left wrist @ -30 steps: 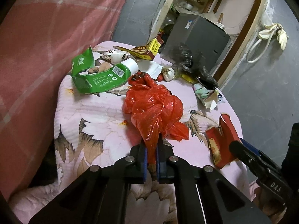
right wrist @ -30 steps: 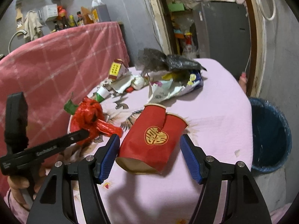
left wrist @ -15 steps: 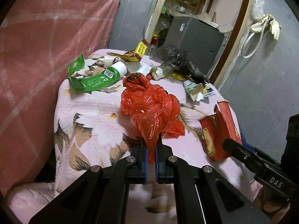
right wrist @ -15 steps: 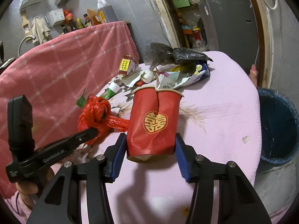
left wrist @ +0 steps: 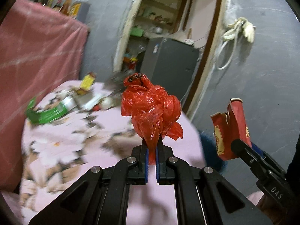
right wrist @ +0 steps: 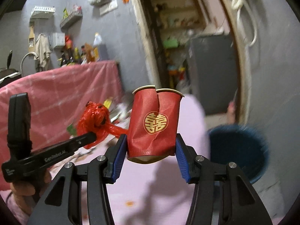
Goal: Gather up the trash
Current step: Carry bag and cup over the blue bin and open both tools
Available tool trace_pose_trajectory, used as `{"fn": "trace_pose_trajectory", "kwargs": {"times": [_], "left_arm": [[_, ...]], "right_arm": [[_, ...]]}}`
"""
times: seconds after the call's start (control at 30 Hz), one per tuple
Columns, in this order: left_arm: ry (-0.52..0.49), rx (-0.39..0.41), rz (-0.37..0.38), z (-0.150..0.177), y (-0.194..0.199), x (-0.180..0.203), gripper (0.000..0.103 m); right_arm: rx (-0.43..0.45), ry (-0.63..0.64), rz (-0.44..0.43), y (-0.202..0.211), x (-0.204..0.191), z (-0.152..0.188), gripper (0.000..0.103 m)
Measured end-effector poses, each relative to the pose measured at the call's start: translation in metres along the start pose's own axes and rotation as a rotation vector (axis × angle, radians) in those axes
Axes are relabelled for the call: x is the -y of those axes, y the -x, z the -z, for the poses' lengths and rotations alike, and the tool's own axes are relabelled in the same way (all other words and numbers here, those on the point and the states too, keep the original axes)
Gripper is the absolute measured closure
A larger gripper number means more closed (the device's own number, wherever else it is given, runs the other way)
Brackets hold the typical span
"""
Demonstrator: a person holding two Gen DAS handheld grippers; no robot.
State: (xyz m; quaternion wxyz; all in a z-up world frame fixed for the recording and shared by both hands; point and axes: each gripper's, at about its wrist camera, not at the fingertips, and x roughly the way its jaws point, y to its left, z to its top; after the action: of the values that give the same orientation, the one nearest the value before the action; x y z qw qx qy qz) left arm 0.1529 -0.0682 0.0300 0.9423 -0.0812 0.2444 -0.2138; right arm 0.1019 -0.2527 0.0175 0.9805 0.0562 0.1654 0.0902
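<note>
red plastic bag [left wrist: 151,110], pinched thinly in the closed left hand-held gripper [left wrist: 151,156], could slip; the right hand-held gripper [right wrist: 150,155], part open, squeezes a split paper cup [right wrist: 154,123] that may buckle short of the bin [right wrist: 238,150].

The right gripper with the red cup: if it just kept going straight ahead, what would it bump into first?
Probably nothing close. Beyond the red paper cup held in the right gripper lie the far edge of the pink-covered table and then the doorway; the blue bin sits off to its right. Depth is unclear.

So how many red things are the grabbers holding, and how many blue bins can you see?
Red plastic bag, in the left gripper: 1
Red paper cup, in the right gripper: 1
Blue bin, beside the table: 1
Total: 3
</note>
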Motion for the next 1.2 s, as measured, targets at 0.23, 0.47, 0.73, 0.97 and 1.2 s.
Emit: {"fn": "trace_pose_trajectory", "kwargs": {"times": [0.23,0.47,0.73,0.97,1.2], "left_arm": [[-0.043,0.104,0.06,0.0,-0.024,0.073,0.1],[-0.004,0.125,0.099,0.009,-0.063,0.135,0.099],[0.013,0.072,0.045,0.028,-0.114,0.168,0.099],[-0.013,-0.052,0.009,0.049,-0.155,0.167,0.099],[0.014,-0.144,-0.024,0.051,-0.176,0.154,0.099]], "right_arm": [[0.099,0.044,0.156,0.018,0.057,-0.009,0.055],[0.136,0.05,0.259,0.019,0.125,-0.005,0.055],[0.105,-0.013,0.275,0.011,0.184,0.007,0.055],[-0.031,-0.079,0.226,-0.011,0.205,0.026,0.055],[-0.117,-0.138,0.2,-0.024,0.221,0.032,0.053]]}}
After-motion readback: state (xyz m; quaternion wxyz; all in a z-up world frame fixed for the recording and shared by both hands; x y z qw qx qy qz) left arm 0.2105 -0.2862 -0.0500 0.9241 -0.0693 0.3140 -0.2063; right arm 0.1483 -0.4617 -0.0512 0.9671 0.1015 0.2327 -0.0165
